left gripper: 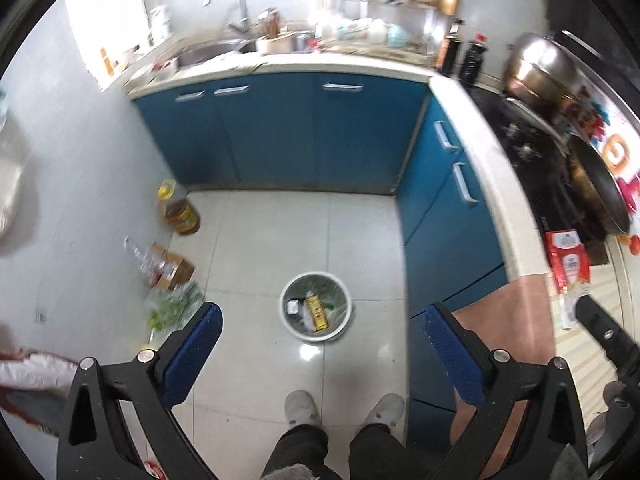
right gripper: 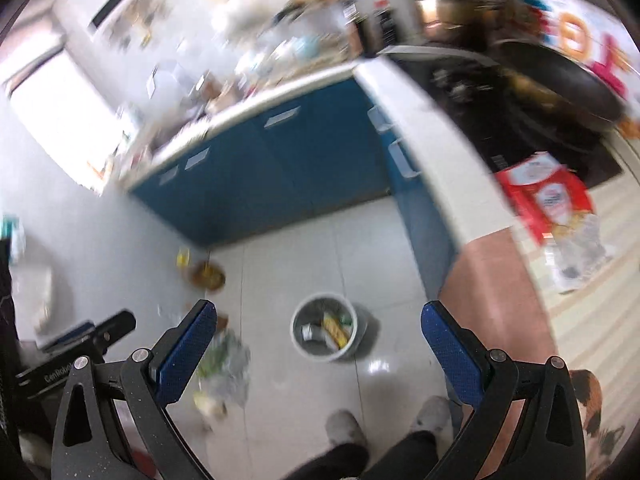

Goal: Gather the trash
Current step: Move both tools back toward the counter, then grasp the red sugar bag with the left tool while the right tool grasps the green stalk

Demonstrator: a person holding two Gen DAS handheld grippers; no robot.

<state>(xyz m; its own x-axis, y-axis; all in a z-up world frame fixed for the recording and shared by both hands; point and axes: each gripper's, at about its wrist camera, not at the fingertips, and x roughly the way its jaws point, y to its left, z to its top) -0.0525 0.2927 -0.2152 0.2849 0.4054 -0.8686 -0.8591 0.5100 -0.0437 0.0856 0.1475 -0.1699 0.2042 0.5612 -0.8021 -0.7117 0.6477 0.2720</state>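
A white round trash bin point(left gripper: 317, 307) stands on the tiled floor with a yellow wrapper point(left gripper: 315, 313) and other litter inside. The right wrist view shows the same bin point(right gripper: 327, 333). My left gripper point(left gripper: 320, 326) hangs open high above the bin, nothing between its blue pads. My right gripper point(right gripper: 319, 330) is also open and empty, above the floor. A red and white packet point(left gripper: 568, 261) and a clear crumpled wrapper point(left gripper: 570, 304) lie on the counter at the right; the right wrist view shows that packet point(right gripper: 544, 196) and wrapper point(right gripper: 580, 248) blurred.
Blue cabinets point(left gripper: 304, 132) line the back and right under a white counter point(left gripper: 492, 172). An oil bottle point(left gripper: 178, 210), a cardboard box point(left gripper: 174, 266) and a bag of greens point(left gripper: 172, 308) sit by the left wall. The person's feet point(left gripper: 344, 408) stand below the bin. A pan point(left gripper: 596, 188) rests on the stove.
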